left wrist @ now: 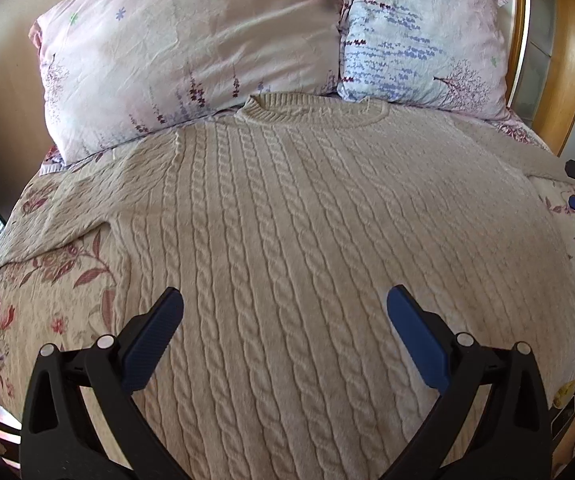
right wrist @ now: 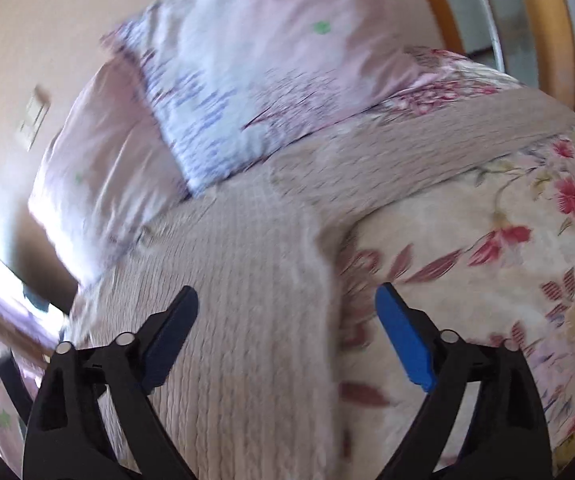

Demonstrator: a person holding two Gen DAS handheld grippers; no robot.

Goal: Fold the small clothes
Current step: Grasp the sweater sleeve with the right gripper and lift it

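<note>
A bed [left wrist: 47, 312] with a flowered cover fills both views, two pillows [left wrist: 191, 52] propped at its head; spread flat across the middle, front up, lies a cream cable-knit sweater [left wrist: 287, 220], its neckband [left wrist: 311, 110] touching the pillows and its hem toward the camera; one sleeve [left wrist: 59, 216] lies angled out over the flowers on the left of the left wrist view, the other sleeve [right wrist: 439, 148] runs out toward the far edge of the bed in the blurred right wrist view.

The knit looks thick and soft, likely heavier than a shirt and quite limp; it should drape and sag when lifted, stretch if pulled by one point, and cling a little to the cover rather than slide; nothing about it seems fragile, though the cables could snag on a hard edge.

The best holds, by this reading, are the firmer parts: the cuff of a sleeve, the shoulder seam, the ribbed hem; a pinch of two layers at the edge should carry a fold better than a grab at the middle.

The left gripper [left wrist: 285, 308] hangs above the lower body of the sweater, jaws wide apart and empty; the right gripper [right wrist: 287, 306] hangs over the sweater's side edge near the armpit, jaws also apart, nothing between them.
</note>
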